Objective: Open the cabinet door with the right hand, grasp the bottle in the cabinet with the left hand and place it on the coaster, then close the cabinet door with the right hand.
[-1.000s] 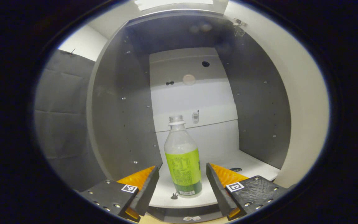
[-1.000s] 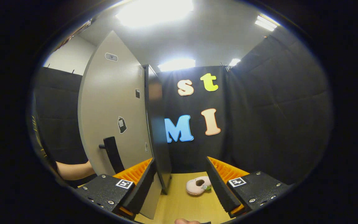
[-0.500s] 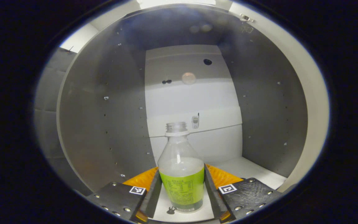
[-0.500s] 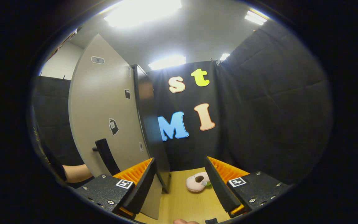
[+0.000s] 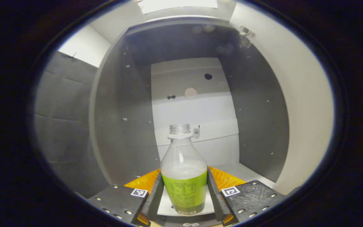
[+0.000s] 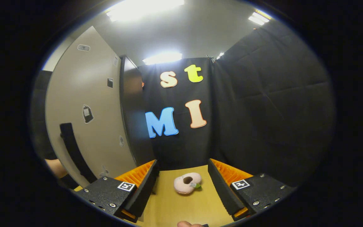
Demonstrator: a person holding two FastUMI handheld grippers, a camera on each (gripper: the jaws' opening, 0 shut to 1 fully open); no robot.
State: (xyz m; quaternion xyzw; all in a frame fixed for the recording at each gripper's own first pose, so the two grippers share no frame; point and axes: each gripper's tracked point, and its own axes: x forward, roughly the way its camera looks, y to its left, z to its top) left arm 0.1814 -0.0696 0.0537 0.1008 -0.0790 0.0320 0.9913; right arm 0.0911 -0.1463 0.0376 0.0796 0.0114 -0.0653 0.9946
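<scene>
A clear uncapped bottle [image 5: 183,167] with a green label stands upright between the fingers of my left gripper [image 5: 184,176], which is shut on its lower body. Behind it is the grey cabinet [image 5: 121,104], seen from its front edge, its pale shelf floor [image 5: 247,173] bare. In the right gripper view the open cabinet door [image 6: 83,94] with its black handle [image 6: 72,151] stands at the left. My right gripper [image 6: 182,164] is open and holds nothing. A pink round coaster [image 6: 186,184] lies on the wooden table [image 6: 175,208] just beyond its fingers.
The inside face of the open door [image 5: 298,104] rises along the right of the left gripper view. A person's arm [image 6: 55,167] shows past the door's left edge. Dark padded booth walls [image 6: 269,110] close off the back and right.
My left gripper went into the cabinet, shut on the bottle and has drawn back with it. The right gripper view has swung so the coaster sits centred between its fingers.
</scene>
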